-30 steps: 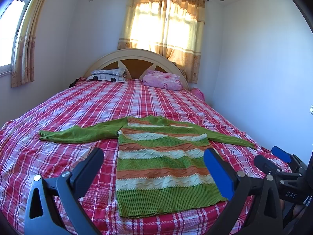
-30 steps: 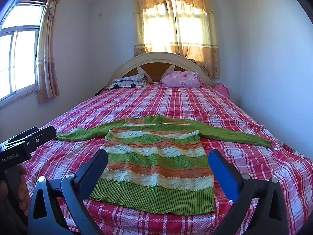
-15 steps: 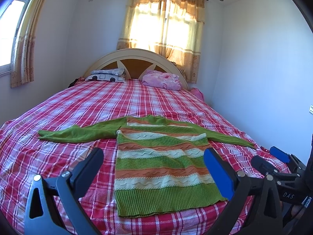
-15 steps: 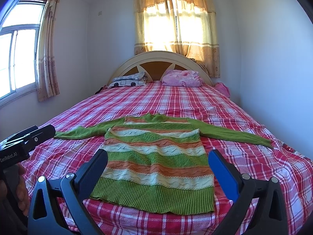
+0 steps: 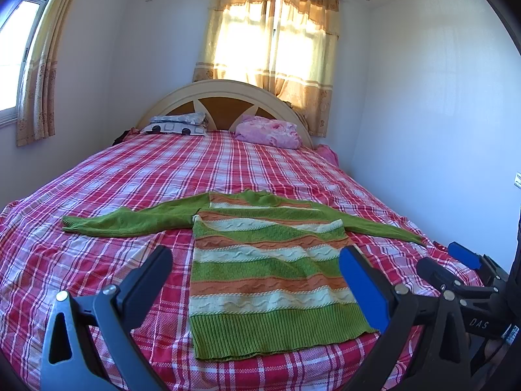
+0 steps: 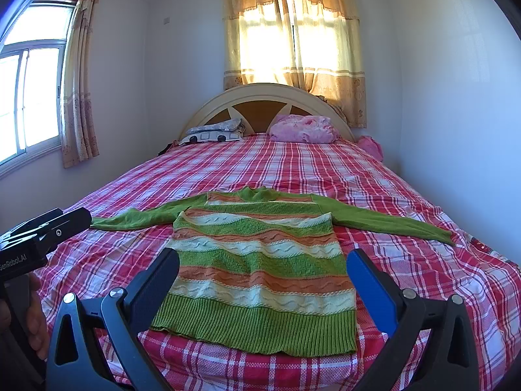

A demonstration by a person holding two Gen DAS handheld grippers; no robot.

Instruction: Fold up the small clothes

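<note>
Across the lower centre of both frames, a striped green, orange and cream sweater (image 5: 267,270) (image 6: 257,270) lies flat on the red plaid bed (image 5: 130,182) (image 6: 374,176), both sleeves spread out sideways. Left gripper (image 5: 257,280) and right gripper (image 6: 263,277) hover above its hem, jaws wide apart, holding nothing. Two pillows (image 6: 302,128) rest against the headboard (image 6: 260,97).

Strong daylight is admitted through the thin yellow-orange curtains (image 5: 272,49) behind the headboard, where detail is washed out by glare. The white walls are tinted bluish. Straight lines are bent by fisheye distortion, and dark vignetting is seen at the corners. Focus is sharp throughout.
</note>
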